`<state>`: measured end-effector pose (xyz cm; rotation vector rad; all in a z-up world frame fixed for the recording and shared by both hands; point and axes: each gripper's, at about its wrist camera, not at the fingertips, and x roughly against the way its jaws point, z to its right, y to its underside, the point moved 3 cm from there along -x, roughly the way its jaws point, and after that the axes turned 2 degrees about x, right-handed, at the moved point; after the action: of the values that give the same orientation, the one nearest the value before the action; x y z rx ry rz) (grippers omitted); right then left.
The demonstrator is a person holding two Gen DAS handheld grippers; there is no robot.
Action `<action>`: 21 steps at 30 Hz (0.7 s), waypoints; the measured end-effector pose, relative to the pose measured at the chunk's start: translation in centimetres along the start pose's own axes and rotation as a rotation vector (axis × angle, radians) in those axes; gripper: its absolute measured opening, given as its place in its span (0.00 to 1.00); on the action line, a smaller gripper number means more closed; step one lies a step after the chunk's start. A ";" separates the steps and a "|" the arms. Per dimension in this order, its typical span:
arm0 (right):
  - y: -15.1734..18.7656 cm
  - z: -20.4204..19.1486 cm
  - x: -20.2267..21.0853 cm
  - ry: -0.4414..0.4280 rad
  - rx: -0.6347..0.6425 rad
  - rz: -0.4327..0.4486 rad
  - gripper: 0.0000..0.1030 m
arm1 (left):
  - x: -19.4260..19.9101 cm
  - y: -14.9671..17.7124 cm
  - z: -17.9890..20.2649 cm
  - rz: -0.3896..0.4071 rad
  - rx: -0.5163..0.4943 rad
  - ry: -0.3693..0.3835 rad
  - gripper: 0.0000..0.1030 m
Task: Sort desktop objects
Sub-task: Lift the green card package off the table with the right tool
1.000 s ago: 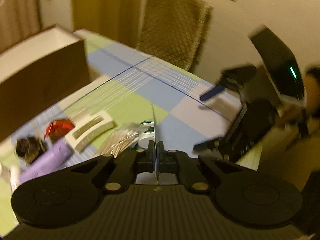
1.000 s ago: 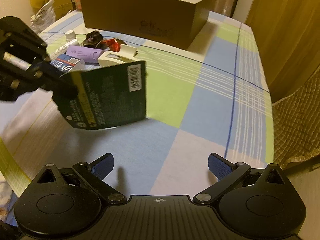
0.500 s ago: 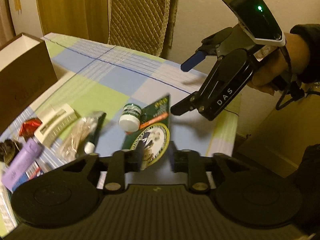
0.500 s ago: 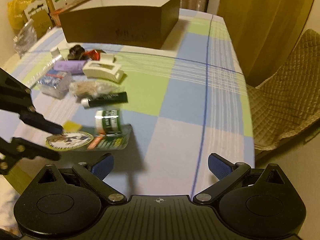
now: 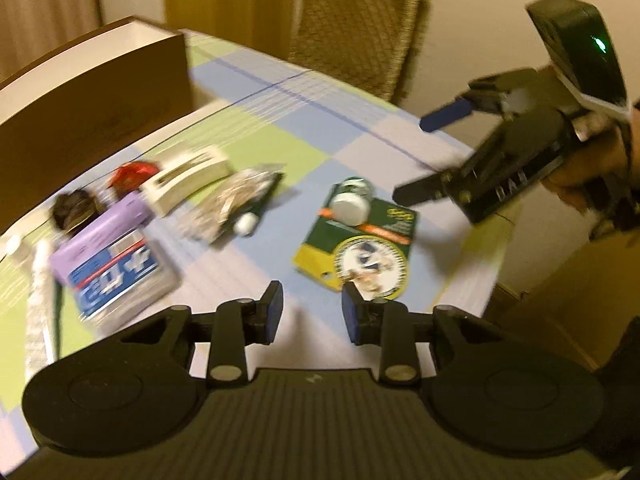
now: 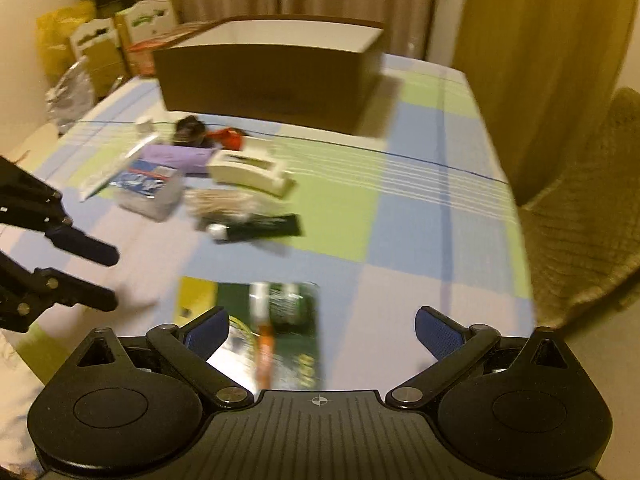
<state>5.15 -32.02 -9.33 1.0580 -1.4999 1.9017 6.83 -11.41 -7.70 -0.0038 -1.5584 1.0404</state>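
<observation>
Seen from the right wrist: a flat card at the near edge of the tabletop, with a small jar lying on it. Farther out, a tube, then a bag of sticks, a plastic case to its left, and a tape holder behind. At the far end, an open box; off the right edge, a chair.

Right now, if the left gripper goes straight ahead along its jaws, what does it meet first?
Probably the green card package lying flat just ahead, slightly right of centre, with the small white-capped jar at its far end. Blur makes depth uncertain.
</observation>
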 end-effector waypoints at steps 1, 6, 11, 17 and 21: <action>-0.1 -0.4 -0.2 -0.014 0.001 0.005 0.66 | 0.1 0.1 -0.3 -0.001 0.012 -0.009 0.28; -0.7 -2.2 -1.4 -0.060 0.012 0.015 0.66 | 0.9 0.8 -1.9 0.000 0.074 -0.055 0.29; -0.8 -2.5 -2.9 -0.055 0.021 -0.020 0.45 | 1.5 1.5 -3.6 0.006 0.137 -0.139 0.30; -1.0 -2.1 -2.6 -0.049 0.007 -0.025 0.32 | 2.2 1.4 -5.9 0.050 0.199 -0.261 0.64; -1.2 -1.6 -1.8 -0.044 0.010 -0.014 0.32 | 1.6 0.2 -5.9 0.076 0.170 -0.264 0.64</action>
<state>6.68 -30.00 -10.20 1.1188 -1.5050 1.8894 10.98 -6.90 -7.11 0.2005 -1.7111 1.2713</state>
